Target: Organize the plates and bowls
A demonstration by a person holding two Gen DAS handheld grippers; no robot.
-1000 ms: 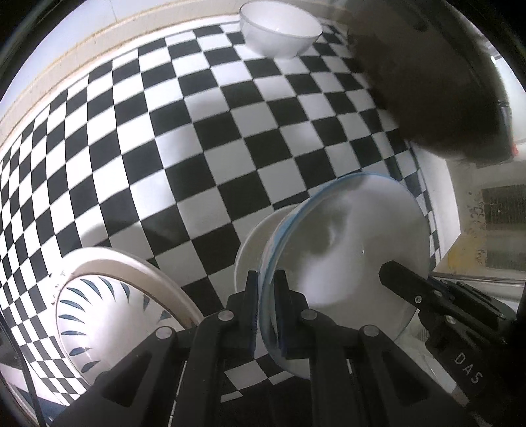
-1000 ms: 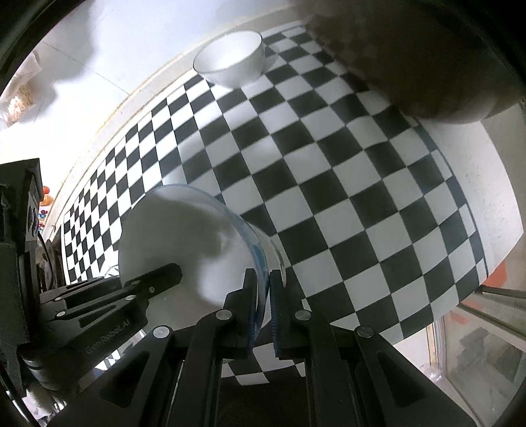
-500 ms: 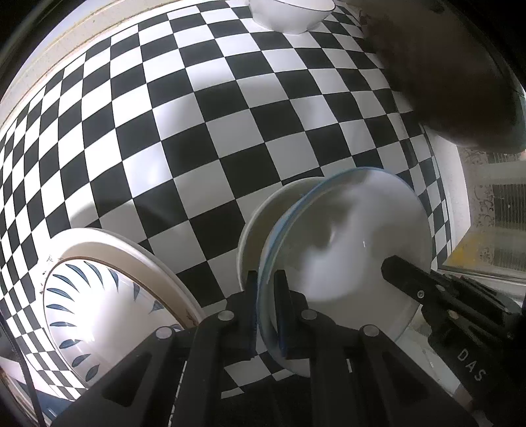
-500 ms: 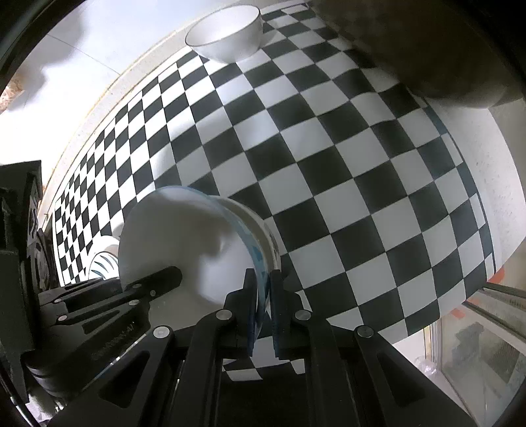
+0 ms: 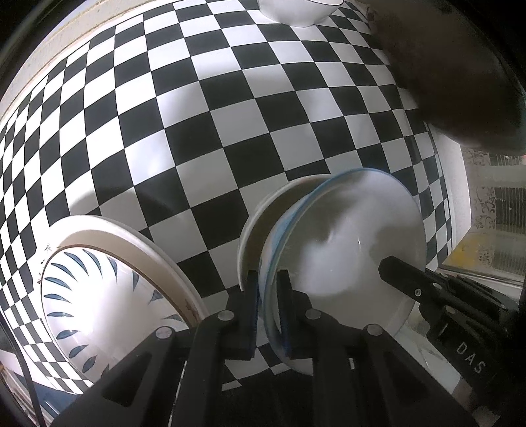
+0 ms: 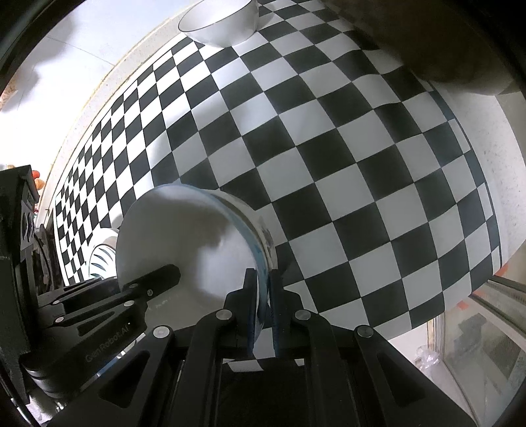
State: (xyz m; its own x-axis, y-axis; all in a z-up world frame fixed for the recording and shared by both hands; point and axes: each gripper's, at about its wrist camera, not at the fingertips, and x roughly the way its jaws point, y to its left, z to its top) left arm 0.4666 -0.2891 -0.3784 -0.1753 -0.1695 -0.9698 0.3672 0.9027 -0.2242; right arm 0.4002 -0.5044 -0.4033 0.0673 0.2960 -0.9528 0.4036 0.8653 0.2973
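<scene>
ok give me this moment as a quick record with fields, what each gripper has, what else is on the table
left gripper: shut on the rim of the white bowl with a blue rim
right gripper: shut on the opposite rim of the same bowl
bowl pose: tipped on edge, held by both grippers above the table
surface: black and white checkered tablecloth
nearby: white plate with blue leaf pattern, left of the bowl
far end: plain white bowl, standing upright

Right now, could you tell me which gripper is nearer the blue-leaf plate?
Left. The left gripper, clamped on the blue-rimmed bowl, sits beside the blue-leaf plate; the right gripper holds the bowl's far rim.
</scene>
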